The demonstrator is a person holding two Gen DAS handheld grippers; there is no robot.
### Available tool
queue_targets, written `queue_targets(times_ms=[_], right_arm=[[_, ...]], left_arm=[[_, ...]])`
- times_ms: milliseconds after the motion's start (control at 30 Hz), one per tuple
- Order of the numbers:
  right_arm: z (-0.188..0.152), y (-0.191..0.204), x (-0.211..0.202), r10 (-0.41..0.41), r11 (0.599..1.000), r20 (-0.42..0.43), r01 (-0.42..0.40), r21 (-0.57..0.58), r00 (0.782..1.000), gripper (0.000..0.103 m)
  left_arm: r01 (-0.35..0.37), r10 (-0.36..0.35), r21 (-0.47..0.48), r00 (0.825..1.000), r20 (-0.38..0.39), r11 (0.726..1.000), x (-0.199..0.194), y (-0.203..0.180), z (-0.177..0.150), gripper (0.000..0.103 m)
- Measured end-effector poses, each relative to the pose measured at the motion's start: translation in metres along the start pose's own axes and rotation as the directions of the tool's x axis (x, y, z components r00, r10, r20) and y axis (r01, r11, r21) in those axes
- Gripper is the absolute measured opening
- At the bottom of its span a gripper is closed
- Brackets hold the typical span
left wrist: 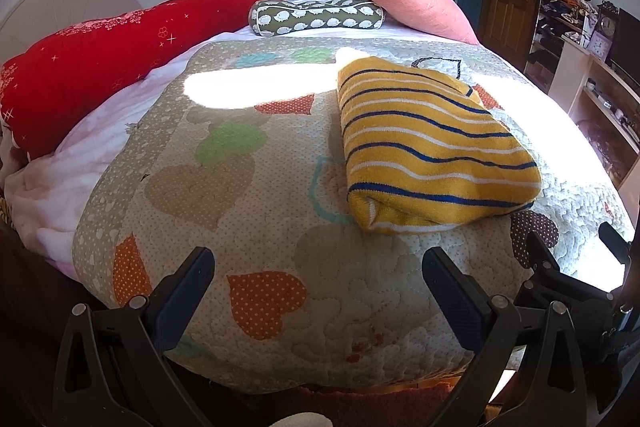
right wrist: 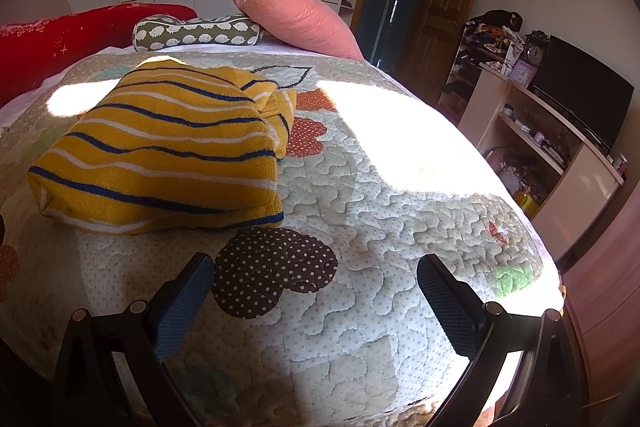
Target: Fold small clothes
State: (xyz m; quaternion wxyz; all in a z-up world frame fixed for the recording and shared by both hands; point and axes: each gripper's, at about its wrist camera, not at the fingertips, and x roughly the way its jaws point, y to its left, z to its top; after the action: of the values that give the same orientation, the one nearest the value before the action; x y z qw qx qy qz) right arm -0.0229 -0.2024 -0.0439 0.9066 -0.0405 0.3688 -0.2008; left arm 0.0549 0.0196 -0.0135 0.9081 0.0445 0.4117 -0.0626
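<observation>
At the far left of the left wrist view, a long red bolster (left wrist: pixel 100 55) with pale star and flower prints is laid along the edge of the bed, over a pinkish-white blanket (left wrist: pixel 80 155). The left gripper (left wrist: pixel 319 269) is held low over the near edge of the quilt (left wrist: pixel 240 187), its two dark fingers spread wide apart with nothing between them. The quilt is stitched in wavy lines and patched with dotted hearts in orange, green, tan and brown.

The folded garment (left wrist: pixel 432 151) is found right of centre on the quilt, well ahead of the left gripper's right finger. It is a yellow knit crossed by thin navy and white stripes, folded into a thick, roughly rectangular bundle. At its near end a rounded fold is turned toward the camera, and stacked layers are seen there. A strip of sunlight is cast across the quilt behind it.

In the right wrist view the same garment (right wrist: pixel 160 147) is seen at the left, with a small yellow portion left sticking out at its far right corner. The right gripper (right wrist: pixel 316 269) is held over a brown dotted patch (right wrist: pixel 272 271), fingers likewise parted and empty. A hedgehog-print cushion (right wrist: pixel 196 33) and a pink pillow (right wrist: pixel 296 19) are set at the far side of the bed. At the far right, a shelf unit (right wrist: pixel 560 147) with a dark screen (right wrist: pixel 580 99) is seen.
</observation>
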Motion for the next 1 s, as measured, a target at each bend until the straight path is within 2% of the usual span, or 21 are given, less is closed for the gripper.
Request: queue_targets(times_ms=[600, 1000], right_arm=[[0.000, 0.001, 0.001, 0.004, 1.000, 0.003, -0.004, 0.000, 1.000, 0.102], [0.000, 0.001, 0.000, 0.003, 1.000, 0.001, -0.003, 0.002, 1.000, 0.102]], left_arm=[[0.004, -0.004, -0.006, 1.000, -0.005, 1.000, 0.002, 0.001, 0.000, 0.103], [0.023, -0.024, -0.018, 0.999, -0.040, 1.000, 0.011, 0.004, -0.003, 0.103]])
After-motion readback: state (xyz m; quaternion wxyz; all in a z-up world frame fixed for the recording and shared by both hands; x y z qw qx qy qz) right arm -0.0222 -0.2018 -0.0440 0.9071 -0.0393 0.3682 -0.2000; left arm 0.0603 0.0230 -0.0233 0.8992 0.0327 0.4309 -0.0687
